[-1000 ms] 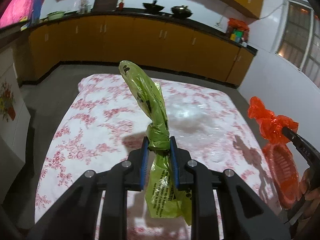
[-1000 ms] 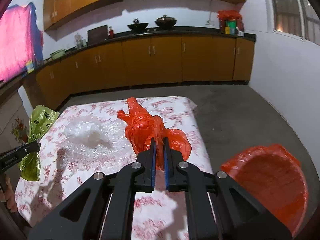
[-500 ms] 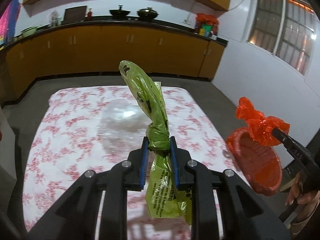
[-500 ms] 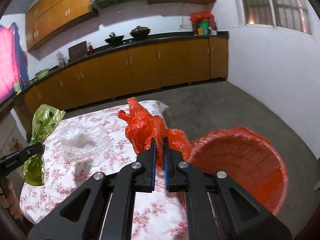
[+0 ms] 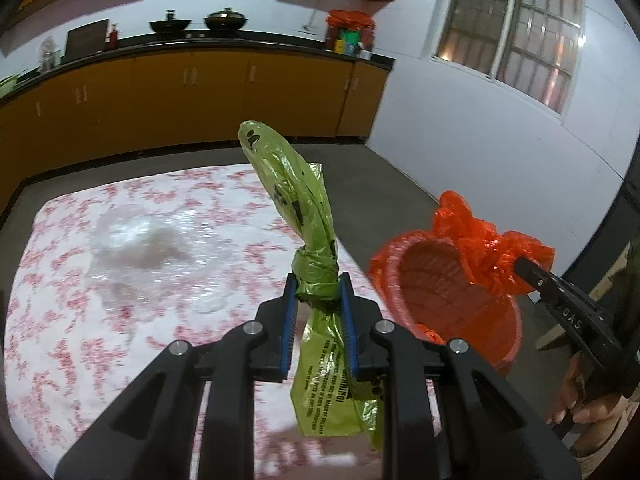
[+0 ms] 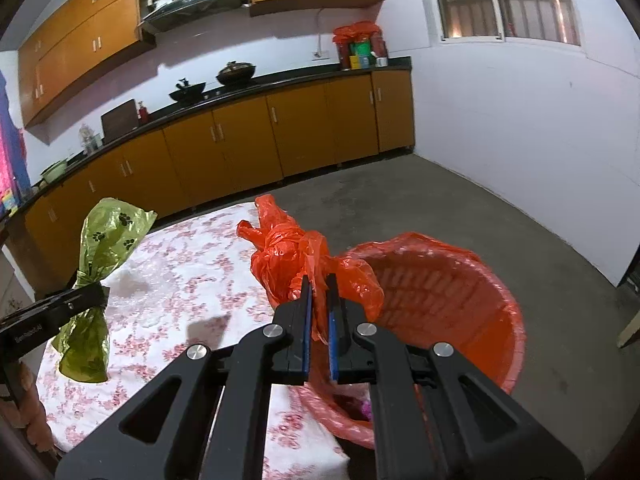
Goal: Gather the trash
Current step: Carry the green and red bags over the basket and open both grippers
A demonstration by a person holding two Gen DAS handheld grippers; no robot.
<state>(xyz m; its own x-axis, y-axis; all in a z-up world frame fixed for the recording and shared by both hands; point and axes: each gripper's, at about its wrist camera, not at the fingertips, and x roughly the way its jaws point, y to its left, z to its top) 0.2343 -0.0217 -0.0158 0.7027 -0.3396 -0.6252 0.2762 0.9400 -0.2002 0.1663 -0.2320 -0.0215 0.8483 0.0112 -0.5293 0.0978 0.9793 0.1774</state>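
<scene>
My left gripper (image 5: 316, 292) is shut on the knot of a green plastic bag (image 5: 296, 204) with paw prints, held in the air above the floral-cloth table (image 5: 120, 280). It also shows in the right wrist view (image 6: 100, 248), at the left. My right gripper (image 6: 318, 292) is shut on a crumpled red plastic bag (image 6: 288, 252), held over the near rim of a red-lined bin (image 6: 460, 300). In the left wrist view the red bag (image 5: 484, 252) hangs over the bin (image 5: 432, 292), which stands on the floor right of the table.
Clear crumpled plastic (image 5: 128, 236) lies on the table. Orange kitchen cabinets (image 6: 240, 148) run along the back wall with pots on the counter. A white wall (image 6: 520, 140) with a window is on the right. Bare concrete floor (image 6: 440, 196) lies beyond the bin.
Both grippers have swung right with their bags. The red bin has come closer in both views, and the red bag now hangs over its rim.
</scene>
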